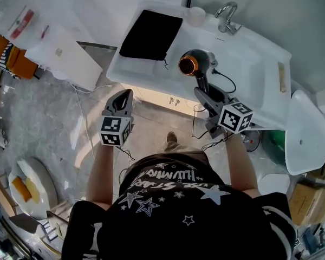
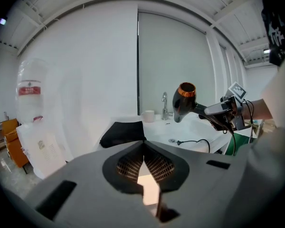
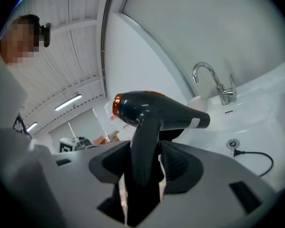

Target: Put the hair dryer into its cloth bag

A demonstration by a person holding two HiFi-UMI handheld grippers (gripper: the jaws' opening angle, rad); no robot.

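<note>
Grey plastic nearest you: your left gripper (image 1: 125, 94) hangs short of the counter with its jaws pressed together and nothing between them. The left gripper view shows the two ribbed pads meeting at the tip, empty.

Your right gripper (image 1: 204, 95) is the busy one. Its jaws are clamped on the dryer (image 1: 193, 63) by the handle, and the right gripper view shows the dark handle standing up between the pads with the barrel lying across above them. The copper-ringed end faces away from the tap. You've got the dryer in the air over the sink (image 1: 248, 58), touching nothing but your pads. Its cord (image 1: 225, 80) trails down from the handle, and the plug lies in the basin near the drain.

Further out and to the left, the bag (image 1: 150, 34) lies flat and black on the counter, well apart from both grippers. A drawstring tail pokes out at its near right corner. I can't tell from here whether the mouth is open at all. Beyond that, the cup (image 1: 195, 16) and the tap (image 1: 227, 17) sit at the back.

So you're in the carry, I'd say: dryer picked up, bag untouched. Next you'll likely need that left claw to open, reach the bag and pinch one layer at the mouth, lifting it so the dryer can slide in. Mind the cord, which looks ready to drag or snag on the basin edge.
</note>
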